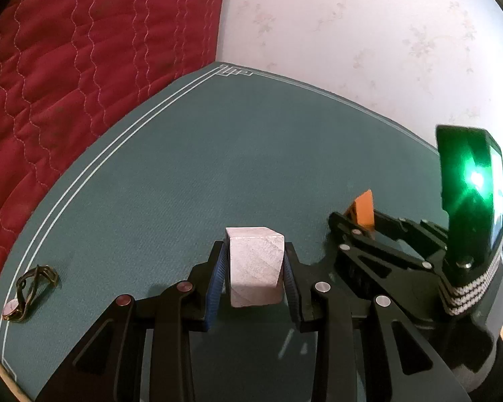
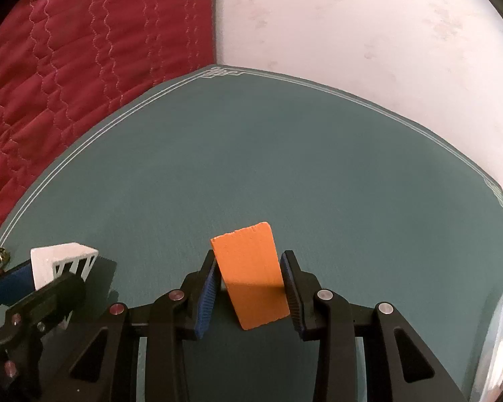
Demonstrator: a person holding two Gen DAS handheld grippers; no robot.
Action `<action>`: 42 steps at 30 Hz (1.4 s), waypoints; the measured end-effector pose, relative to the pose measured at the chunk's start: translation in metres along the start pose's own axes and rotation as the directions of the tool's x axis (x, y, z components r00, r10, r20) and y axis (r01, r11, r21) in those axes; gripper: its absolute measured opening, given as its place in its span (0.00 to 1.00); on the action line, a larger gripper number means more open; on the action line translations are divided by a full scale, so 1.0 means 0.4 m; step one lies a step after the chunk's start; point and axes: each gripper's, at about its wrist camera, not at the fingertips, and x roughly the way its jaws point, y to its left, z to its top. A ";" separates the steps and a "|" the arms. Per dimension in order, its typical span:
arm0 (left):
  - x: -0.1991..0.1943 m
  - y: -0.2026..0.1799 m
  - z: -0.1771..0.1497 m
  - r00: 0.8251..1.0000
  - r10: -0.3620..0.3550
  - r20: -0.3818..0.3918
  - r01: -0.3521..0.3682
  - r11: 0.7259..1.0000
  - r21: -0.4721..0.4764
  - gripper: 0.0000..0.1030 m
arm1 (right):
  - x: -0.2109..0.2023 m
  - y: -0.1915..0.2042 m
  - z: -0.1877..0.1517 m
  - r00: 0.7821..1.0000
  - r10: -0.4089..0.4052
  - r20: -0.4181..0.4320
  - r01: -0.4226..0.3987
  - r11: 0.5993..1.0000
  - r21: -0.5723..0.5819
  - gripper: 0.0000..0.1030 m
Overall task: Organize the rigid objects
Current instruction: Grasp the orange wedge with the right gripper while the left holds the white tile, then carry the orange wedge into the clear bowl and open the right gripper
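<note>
A pale wooden block (image 1: 255, 268) stands between the blue pads of my left gripper (image 1: 255, 248), which is shut on it just above the green mat (image 1: 184, 167). In the right wrist view the same block (image 2: 55, 258) looks white, at the lower left, inside the left gripper (image 2: 55, 269). An orange wooden block (image 2: 251, 274) stands tilted between the pads of my right gripper (image 2: 248, 254), and both pads press on its sides. From the left wrist view, the orange block (image 1: 364, 206) shows at the right, with the right gripper (image 1: 352, 227) around it.
A gold wristwatch (image 1: 26, 291) lies on the mat at the far left. A red quilt (image 1: 67, 50) borders the mat on the left, a pale floral surface (image 1: 369, 33) at the back. A clear plastic container (image 2: 499, 335) sits at the right edge. A green-lit phone (image 1: 466, 181) rides on the right gripper.
</note>
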 end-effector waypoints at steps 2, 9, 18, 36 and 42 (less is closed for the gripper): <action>-0.001 0.000 0.000 1.000 0.001 0.000 -0.001 1.000 -0.001 0.33 | -0.008 -0.007 -0.009 1.000 -0.007 -0.004 0.007 1.000 0.026 0.38; 0.001 -0.003 -0.001 1.000 0.000 0.001 0.000 1.000 0.008 0.33 | -0.041 -0.047 -0.049 0.999 -0.039 -0.019 0.041 0.996 0.084 0.38; -0.002 -0.011 -0.008 1.000 -0.002 0.008 0.002 1.000 0.019 0.33 | -0.130 -0.109 -0.090 0.999 -0.049 0.015 0.045 0.983 0.175 0.38; -0.012 -0.037 -0.014 1.000 -0.012 0.016 0.012 0.999 0.048 0.33 | -0.320 -0.291 -0.183 0.982 -0.160 0.098 0.107 0.906 0.409 0.38; -0.011 -0.042 -0.019 1.000 -0.009 0.017 0.008 0.999 0.052 0.33 | -0.384 -0.380 -0.223 0.966 -0.235 0.109 0.153 0.856 0.493 0.38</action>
